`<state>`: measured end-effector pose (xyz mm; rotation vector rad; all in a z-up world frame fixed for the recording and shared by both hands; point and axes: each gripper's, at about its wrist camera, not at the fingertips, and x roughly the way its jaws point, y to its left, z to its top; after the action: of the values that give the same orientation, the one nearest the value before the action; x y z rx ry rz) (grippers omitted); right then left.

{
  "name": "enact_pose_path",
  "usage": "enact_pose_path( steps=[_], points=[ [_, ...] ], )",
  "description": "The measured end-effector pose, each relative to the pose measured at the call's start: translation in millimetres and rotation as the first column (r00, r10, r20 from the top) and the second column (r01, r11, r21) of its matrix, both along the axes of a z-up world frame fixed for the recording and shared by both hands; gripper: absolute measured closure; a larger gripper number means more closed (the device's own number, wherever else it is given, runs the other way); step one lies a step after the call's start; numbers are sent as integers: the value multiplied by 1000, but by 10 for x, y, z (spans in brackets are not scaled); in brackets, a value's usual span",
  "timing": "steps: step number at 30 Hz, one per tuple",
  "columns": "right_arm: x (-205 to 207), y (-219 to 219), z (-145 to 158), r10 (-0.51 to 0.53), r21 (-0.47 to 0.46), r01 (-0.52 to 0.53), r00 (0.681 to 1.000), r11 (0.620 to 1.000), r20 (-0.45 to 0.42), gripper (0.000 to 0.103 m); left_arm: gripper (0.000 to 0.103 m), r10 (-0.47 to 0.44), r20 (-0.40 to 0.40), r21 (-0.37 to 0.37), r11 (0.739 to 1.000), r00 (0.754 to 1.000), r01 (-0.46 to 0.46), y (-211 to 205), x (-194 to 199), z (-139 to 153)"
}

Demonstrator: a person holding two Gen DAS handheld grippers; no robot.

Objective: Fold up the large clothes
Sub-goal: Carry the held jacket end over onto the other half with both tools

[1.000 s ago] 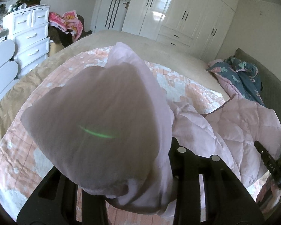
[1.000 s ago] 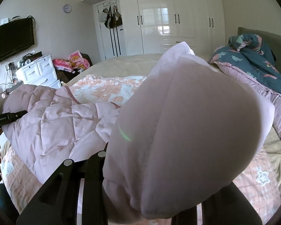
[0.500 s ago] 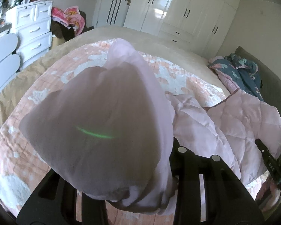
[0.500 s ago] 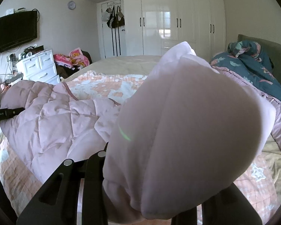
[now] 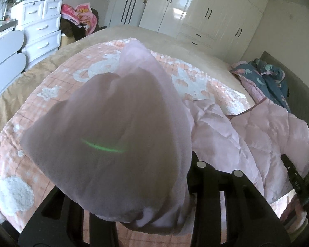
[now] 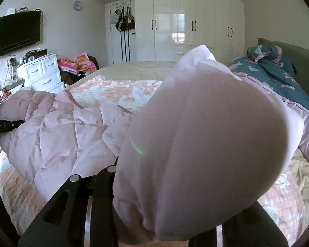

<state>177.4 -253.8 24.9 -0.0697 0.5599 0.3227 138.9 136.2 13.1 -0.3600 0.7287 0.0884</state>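
A pale pink quilted jacket (image 5: 247, 135) lies spread on the bed, and part of it is lifted at both ends. My left gripper (image 5: 134, 175) is shut on a bunched fold of the jacket (image 5: 113, 133), which drapes over its fingers and hides the left fingertip. My right gripper (image 6: 181, 185) is shut on another bunched fold (image 6: 206, 133), and that fold fills the middle of its view. The jacket's body (image 6: 57, 135) stretches between the two grippers. Each view catches the other gripper at its edge: the right one (image 5: 296, 181) and the left one (image 6: 4, 125).
A peach patterned blanket (image 5: 195, 78) covers the bed over a beige sheet (image 6: 138, 70). A dark teal quilt (image 6: 278, 72) is heaped by the headboard. White drawers (image 5: 41, 30) and a clothes pile stand left of the bed, with white wardrobes (image 6: 195, 26) behind.
Both grippers have drifted slightly forward and down over the bed, still holding the jacket folds. The folds keep the same shape.
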Motion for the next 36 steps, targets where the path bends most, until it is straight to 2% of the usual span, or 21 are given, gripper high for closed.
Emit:
enact_pose_path(
  steps=[9, 19, 28, 36],
  points=[
    [26, -21, -65, -26, 0, 26, 999, 1000, -24, 73, 74, 5, -24, 25, 1000, 1000, -5, -5, -14, -104],
    [128, -120, -242, -84, 41, 89, 991, 995, -105, 72, 71, 26, -60, 31, 999, 998, -24, 28, -35, -298],
    [212, -292, -514, -141, 114, 170, 964, 979, -224, 68, 70, 34, -71, 25, 999, 997, -32, 12, -79, -369],
    [149, -309, -607, -180, 114, 217, 945, 969, -273, 62, 68, 35, -83, 9, 999, 996, -34, 41, -130, -398]
  ],
)
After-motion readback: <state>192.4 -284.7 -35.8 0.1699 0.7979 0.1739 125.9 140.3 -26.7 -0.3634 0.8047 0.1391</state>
